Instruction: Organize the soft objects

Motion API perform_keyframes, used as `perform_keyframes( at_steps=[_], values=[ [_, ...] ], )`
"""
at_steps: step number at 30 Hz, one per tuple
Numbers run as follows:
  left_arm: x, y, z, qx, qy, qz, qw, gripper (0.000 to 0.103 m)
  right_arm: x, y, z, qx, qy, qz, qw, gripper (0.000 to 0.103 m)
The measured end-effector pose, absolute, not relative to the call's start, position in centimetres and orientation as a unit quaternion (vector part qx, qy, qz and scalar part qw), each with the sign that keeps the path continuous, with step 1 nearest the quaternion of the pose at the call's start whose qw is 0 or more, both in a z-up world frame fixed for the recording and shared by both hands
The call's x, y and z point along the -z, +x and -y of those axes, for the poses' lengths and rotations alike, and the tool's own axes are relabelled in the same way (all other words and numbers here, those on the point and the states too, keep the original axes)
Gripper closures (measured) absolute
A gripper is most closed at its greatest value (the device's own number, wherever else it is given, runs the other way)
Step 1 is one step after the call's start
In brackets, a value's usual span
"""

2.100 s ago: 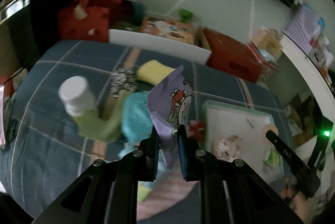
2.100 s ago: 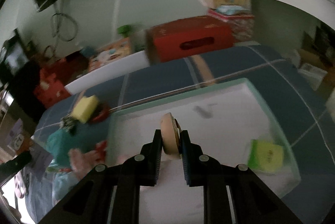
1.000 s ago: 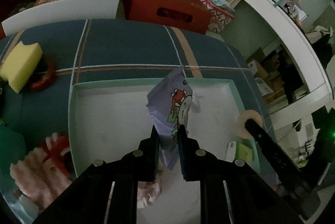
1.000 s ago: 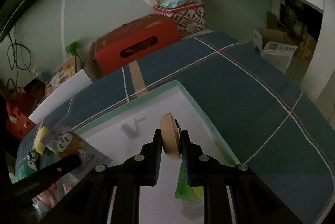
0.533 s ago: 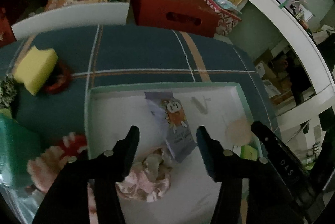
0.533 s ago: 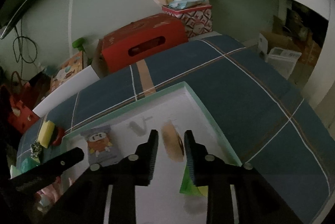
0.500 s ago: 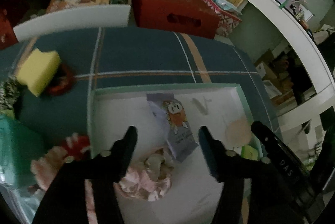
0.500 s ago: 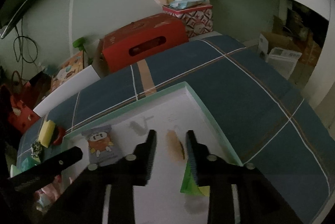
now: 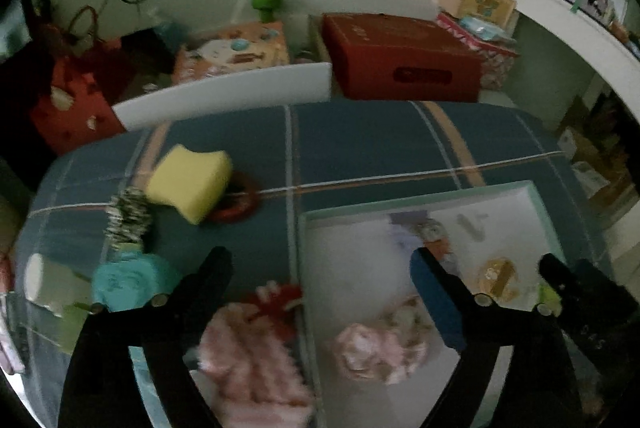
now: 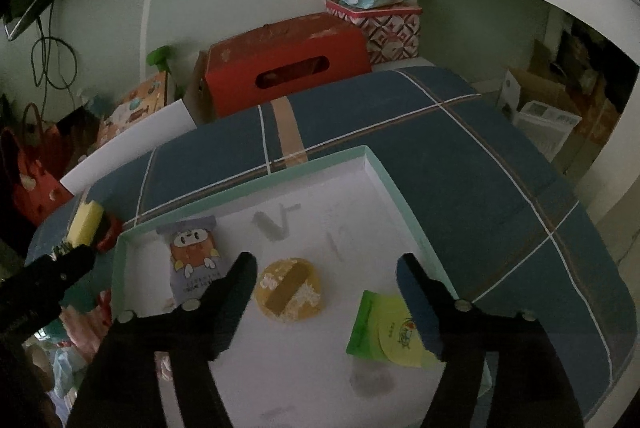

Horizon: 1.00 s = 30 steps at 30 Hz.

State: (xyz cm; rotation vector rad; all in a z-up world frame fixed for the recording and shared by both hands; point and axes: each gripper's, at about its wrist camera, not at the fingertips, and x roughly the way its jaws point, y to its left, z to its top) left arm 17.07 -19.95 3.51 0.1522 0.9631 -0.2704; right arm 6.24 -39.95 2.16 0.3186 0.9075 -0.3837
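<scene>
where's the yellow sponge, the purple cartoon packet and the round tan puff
yellow sponge (image 9: 190, 180), left wrist view, middle of its top face
purple cartoon packet (image 10: 194, 260), right wrist view, on the printed character
round tan puff (image 10: 289, 290), right wrist view, on its centre band

one tray (image 10: 394, 184), two pouches (image 10: 194, 260), one round pad (image 10: 289, 290), one yellow sponge (image 9: 188, 180), two red boxes (image 10: 286, 66)

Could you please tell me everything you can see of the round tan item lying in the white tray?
The round tan item is a flat disc, yellowish-tan, with a darker band across its top and pale patches beside it. It lies flat on the floor of the white tray, between the purple cartoon packet and the green packet, apart from both. The right gripper stands open over it, no pad touching it.
</scene>
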Motion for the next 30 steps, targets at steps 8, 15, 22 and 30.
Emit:
perform_keyframes(
  at_steps=[8,15,22,30],
  values=[
    [-4.5,16.7,16.6,0.086,0.072,-0.445,0.889,0.004,-2.7,6.1,39.2,0.180,0.138,-0.419,0.879,0.000],
    [-5.3,16.0,12.2,0.059,0.030,-0.436,0.897,0.004,-3.4,6.0,38.0,0.173,0.127,-0.409,0.887,0.000],
    [-6.3,14.9,7.0,0.019,-0.022,-0.414,0.910,0.004,-4.9,5.3,36.8,0.165,0.127,-0.380,0.901,0.000],
    [-7.4,13.1,1.1,-0.035,-0.068,-0.386,0.919,0.004,-6.2,5.0,33.8,0.121,0.120,-0.365,0.915,0.000]
  ],
)
